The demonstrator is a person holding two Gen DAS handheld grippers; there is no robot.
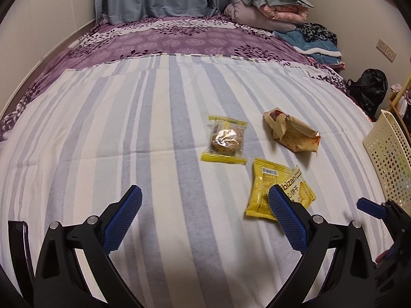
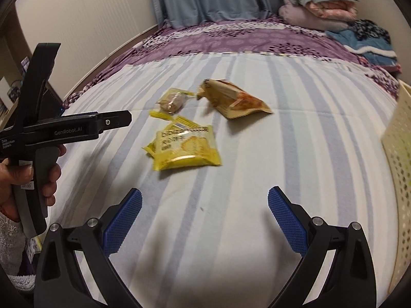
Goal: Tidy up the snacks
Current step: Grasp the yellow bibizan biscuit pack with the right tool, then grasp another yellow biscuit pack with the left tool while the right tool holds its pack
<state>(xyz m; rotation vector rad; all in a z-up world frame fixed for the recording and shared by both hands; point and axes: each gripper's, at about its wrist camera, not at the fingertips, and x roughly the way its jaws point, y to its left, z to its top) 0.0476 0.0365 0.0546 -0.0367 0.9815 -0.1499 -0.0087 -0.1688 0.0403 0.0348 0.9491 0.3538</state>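
Your left gripper (image 1: 205, 202) and right gripper (image 2: 204, 201) hover spread wide, empty, above the bed (image 1: 102, 128); snack packets (image 2: 186, 148) lie mid-bed, a basket (image 1: 390, 154) at its right edge.

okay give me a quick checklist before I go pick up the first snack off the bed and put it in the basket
1. Left gripper open and empty: ok, jaws spread wide, nothing between them.
2. Right gripper open and empty: ok, same.
3. Snacks reachable on the striped sheet: ok, none held.
4. Nearest target single: not ok, the yellow cracker packet lies overlapping a second yellow packet.
5. Other snacks apart: ok, the clear-window cake packet and the crumpled tan packet each lie alone.
6. Cream perforated basket in place at the right edge of the bed: ok; room inside: cannot tell.
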